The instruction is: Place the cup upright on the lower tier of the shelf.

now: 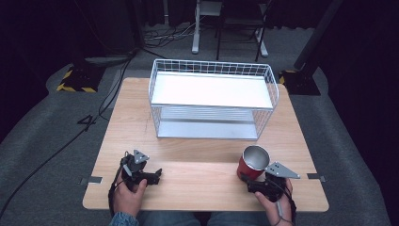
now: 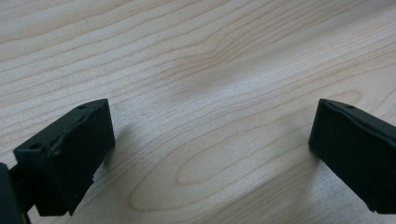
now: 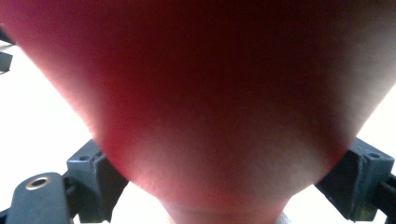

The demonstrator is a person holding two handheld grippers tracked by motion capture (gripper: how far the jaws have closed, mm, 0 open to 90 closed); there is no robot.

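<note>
The red cup (image 1: 252,165) stands upright at the near right of the bench (image 1: 197,160), its shiny open mouth up, so whatever goes on with it, nothing would spill and the rim stays free. The right hand-held gripper (image 1: 249,178) comes at it from the near side, low on the body: in the right gripper view the red wall (image 3: 196,93) bulges between the two black jaws, which press its flanks on either side. I judge the cup clamped there, gripped low on its body, which should keep it steady when lifted.

The left hand-held gripper (image 1: 157,175) rests at the near left, well apart from the cup, jaws spread wide with bare wood grain (image 2: 205,116) between them. It looks parked, out of the way, perhaps ready to help.

Farther off, at the middle of the bench, stands a white wire shelf rack (image 1: 212,96) with an upper and a lower deck, both open toward the near side. That open front suits a cup carried straight forward from where it stands.
</note>
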